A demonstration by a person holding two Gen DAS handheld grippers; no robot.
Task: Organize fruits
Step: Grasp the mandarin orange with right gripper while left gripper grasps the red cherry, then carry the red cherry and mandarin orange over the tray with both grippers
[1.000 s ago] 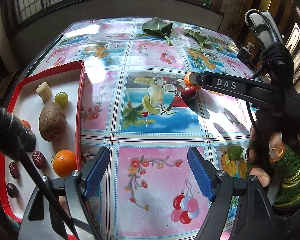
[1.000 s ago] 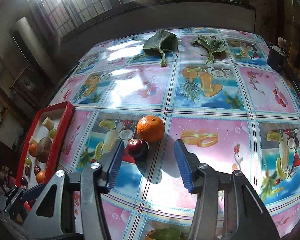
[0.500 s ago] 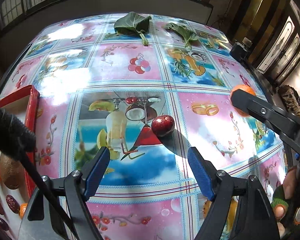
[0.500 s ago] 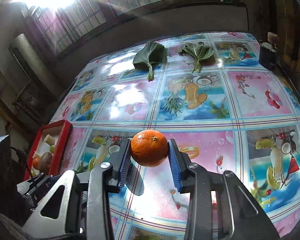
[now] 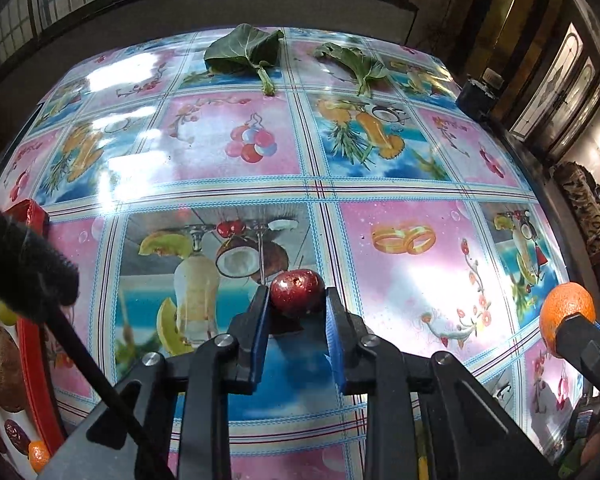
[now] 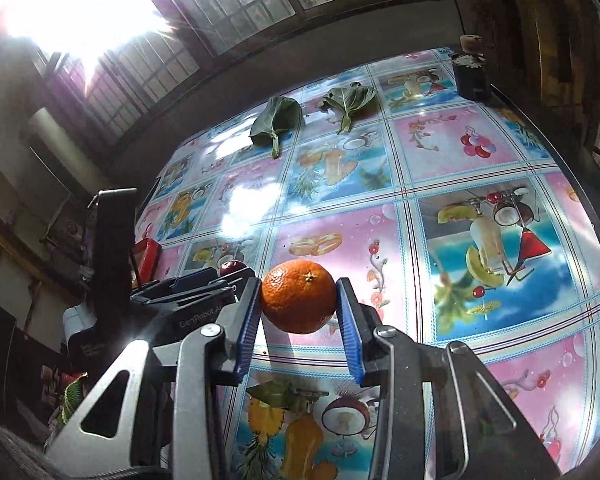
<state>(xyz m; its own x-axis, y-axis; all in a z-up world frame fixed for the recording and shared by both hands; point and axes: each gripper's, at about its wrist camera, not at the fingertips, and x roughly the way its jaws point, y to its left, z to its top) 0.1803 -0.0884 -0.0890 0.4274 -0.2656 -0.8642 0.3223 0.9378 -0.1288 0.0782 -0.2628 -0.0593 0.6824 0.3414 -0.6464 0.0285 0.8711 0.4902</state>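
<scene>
Two fruits are gripped at once. The left gripper [image 5: 296, 306] is closing, and a small dark red fruit [image 5: 297, 291] resting on the patterned tablecloth [image 5: 236, 148] is caught between its blue pads near the tips. An orange [image 6: 299, 297] is clamped between the pads of the right gripper [image 6: 299, 302] and is held above the cloth, well clear of it. A red tray [image 5: 36, 354] is seen at the left edge of the left wrist view, with a brown fruit, a grape and other small fruits inside. Two green leaves [image 5: 244, 50] are laid near the far edge of the table.
</scene>
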